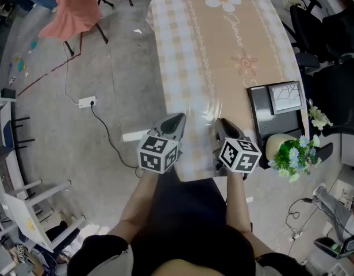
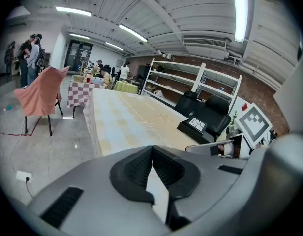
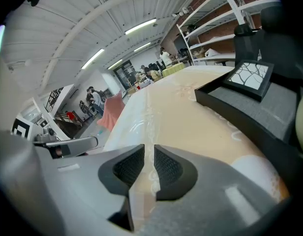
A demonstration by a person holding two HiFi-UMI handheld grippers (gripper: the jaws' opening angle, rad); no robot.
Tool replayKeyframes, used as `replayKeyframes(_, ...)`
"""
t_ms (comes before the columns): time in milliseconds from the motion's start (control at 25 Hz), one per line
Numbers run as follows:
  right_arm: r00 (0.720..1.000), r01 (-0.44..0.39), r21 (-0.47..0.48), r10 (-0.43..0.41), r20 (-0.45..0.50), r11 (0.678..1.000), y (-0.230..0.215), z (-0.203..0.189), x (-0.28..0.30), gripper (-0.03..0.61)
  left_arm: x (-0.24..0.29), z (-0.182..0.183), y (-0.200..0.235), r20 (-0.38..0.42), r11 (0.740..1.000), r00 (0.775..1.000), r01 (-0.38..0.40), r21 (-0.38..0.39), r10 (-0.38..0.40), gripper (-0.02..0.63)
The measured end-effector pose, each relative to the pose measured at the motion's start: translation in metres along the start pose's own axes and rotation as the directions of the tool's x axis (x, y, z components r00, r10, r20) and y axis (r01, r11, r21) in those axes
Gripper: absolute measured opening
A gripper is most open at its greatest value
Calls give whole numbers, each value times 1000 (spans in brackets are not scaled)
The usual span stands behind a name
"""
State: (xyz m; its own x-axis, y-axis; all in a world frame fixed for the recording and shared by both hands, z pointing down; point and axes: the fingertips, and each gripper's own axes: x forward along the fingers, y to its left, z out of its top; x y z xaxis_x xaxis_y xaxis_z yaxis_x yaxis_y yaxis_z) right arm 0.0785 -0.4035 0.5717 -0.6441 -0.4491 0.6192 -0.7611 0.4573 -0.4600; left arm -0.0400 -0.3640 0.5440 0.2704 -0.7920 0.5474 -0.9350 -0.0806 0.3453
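Observation:
My left gripper (image 1: 176, 119) hangs over the near end of a long table (image 1: 223, 56) covered with a beige checked, flowered cloth. Its jaws meet at the tips with nothing between them (image 2: 151, 147). My right gripper (image 1: 222, 122) is beside it, a hand's width to the right. Its jaws stand a narrow gap apart and hold nothing (image 3: 149, 149). Just right of the right gripper lies a black tray (image 1: 274, 122) holding a framed tile with a cracked pattern (image 1: 285, 96). The same black tray (image 3: 250, 107) fills the right of the right gripper view.
A cream pot (image 1: 276, 145) with blue and white flowers (image 1: 295, 154) stands at the table's near right corner. Black office chairs (image 1: 332, 33) line the right side. A chair draped in orange cloth (image 1: 76, 10) and a power strip (image 1: 87, 102) are on the floor to the left.

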Motion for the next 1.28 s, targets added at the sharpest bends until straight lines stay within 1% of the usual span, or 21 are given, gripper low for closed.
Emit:
replayKeyframes(160,1000,-10,6,10,-17,1000,-1,1,5,69,3,-1,4,-1,1000,1000,-17,-10,17,9)
replayKeyframes(320,998,-8,35,10,-58,999,0,0,12,126,5,1,7,3,999,1000,-29,-22,30,9)
replayKeyframes(440,994,22,46,-16,-112,999,-3,-2,17,130,4,3,8,9,999,999,-35,-31,35,9)
replayKeyframes(600,989,41,32,-36,-144,999,-2,-2,19,130,3,3,10,11,998,999,-40,-43,41,9)
replayKeyframes(840,983,59,-22,-62,-173,998,-1,-4,21,130,5,3,11,13,998,999,-31,-51,31,9)
replayKeyframes(1000,977,90,-80,-104,-187,993,-2,-5,22,127,5,3,11,16,998,1000,-25,-52,26,9)
replayKeyframes(1120,973,114,-127,-136,-184,985,-2,-6,22,112,4,3,13,15,998,1000,-25,-53,25,9)
replayKeyframes(1280,972,125,-151,-151,-182,981,-2,-6,22,112,1,2,16,14,998,999,-29,-54,30,9)
